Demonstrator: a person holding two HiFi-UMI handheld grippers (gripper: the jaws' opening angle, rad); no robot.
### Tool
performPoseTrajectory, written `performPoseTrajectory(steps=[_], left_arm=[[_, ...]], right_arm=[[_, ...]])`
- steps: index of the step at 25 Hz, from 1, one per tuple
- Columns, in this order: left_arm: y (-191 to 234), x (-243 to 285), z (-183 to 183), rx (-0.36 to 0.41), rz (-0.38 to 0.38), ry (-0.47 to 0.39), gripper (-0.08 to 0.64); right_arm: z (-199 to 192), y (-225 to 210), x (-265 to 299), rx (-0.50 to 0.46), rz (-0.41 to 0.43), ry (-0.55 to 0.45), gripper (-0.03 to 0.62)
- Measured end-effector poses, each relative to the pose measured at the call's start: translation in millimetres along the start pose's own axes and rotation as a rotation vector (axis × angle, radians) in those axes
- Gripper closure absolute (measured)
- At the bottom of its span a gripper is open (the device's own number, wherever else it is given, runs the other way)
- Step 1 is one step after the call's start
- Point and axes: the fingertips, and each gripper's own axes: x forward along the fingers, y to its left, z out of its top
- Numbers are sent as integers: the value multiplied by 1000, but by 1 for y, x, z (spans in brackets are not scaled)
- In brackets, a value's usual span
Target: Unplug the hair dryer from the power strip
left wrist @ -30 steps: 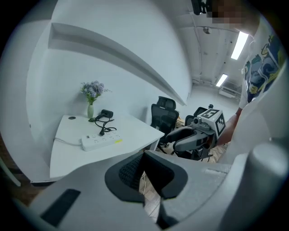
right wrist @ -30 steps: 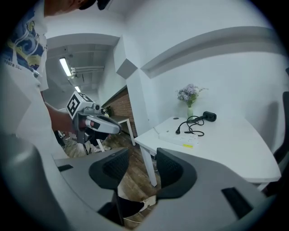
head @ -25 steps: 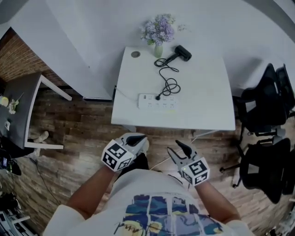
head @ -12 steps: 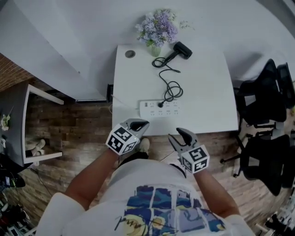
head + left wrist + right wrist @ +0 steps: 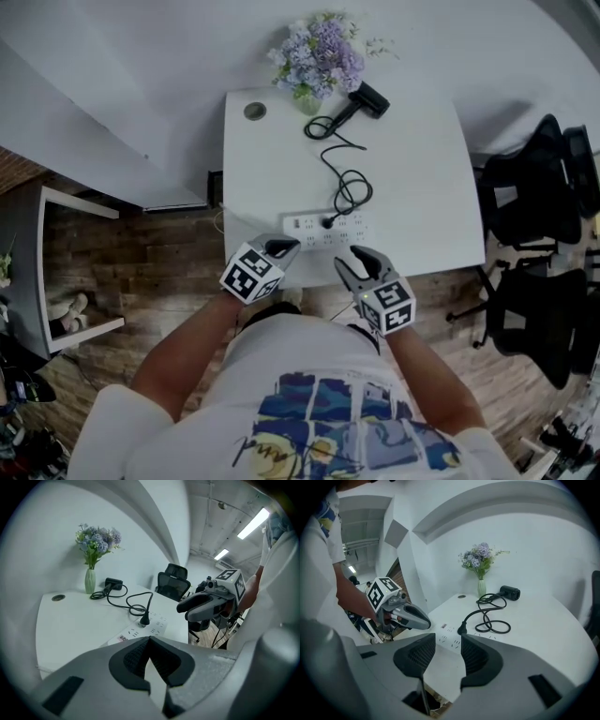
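The left gripper [image 5: 149, 641] is seen with its jaws brought together and nothing between them. The right gripper [image 5: 448, 641] is seen with its jaws apart and closing; nothing is clasped, only the table's near edge and part of the power strip [image 5: 325, 228] are framed in the gap. In the head view both gripper tips are held over the near edge of the white table [image 5: 272, 178], the left one just beside the strip's left end and the right one near its right half, apart from it.

The black plug [image 5: 327, 223] is seated in the strip. From it the black cord [image 5: 349, 183] is looped on the tabletop beyond the strip and led to the hair dryer [image 5: 364, 101], which is laid at the far edge beside a vase of purple flowers [image 5: 319, 56]. A round cable grommet [image 5: 254, 111] is set in the far left corner.

Black office chairs [image 5: 530, 197] and wooden flooring [image 5: 141, 272] are shown only fully from the head. In each gripper view the other gripper and its marker cube are shown from the side. Ceiling light strips [image 5: 255, 522] are shown in the left gripper view alone.
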Motion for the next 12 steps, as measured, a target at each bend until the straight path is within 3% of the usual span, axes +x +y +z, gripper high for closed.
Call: performPoseTrajectory(steps=[12], left_arm=[[27,24,-4,48,5,44,560]], right_arm=[[3,-23,50,54,-2,33,423]])
